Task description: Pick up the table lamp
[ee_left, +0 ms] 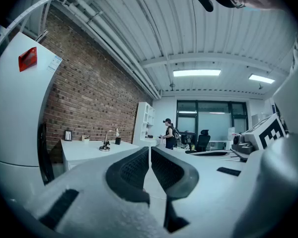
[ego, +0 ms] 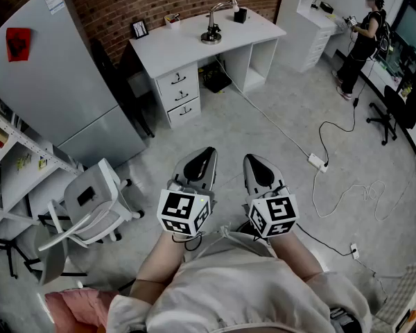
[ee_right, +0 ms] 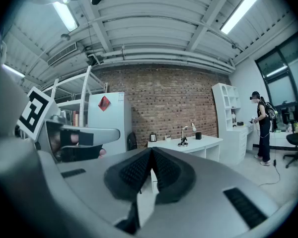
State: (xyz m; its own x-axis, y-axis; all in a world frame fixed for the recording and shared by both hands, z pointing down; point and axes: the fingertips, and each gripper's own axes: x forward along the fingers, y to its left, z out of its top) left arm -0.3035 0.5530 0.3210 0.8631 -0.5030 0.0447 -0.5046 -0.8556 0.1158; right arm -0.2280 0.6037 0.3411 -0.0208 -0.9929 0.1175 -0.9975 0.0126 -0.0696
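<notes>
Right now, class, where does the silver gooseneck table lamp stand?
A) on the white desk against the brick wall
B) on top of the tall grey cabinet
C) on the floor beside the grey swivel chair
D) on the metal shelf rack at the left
A: the silver gooseneck table lamp stands upright on the white desk, which is set against the red brick wall.

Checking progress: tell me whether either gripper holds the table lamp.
No, the table lamp stands on the white desk, far from the left gripper and right gripper.
</notes>
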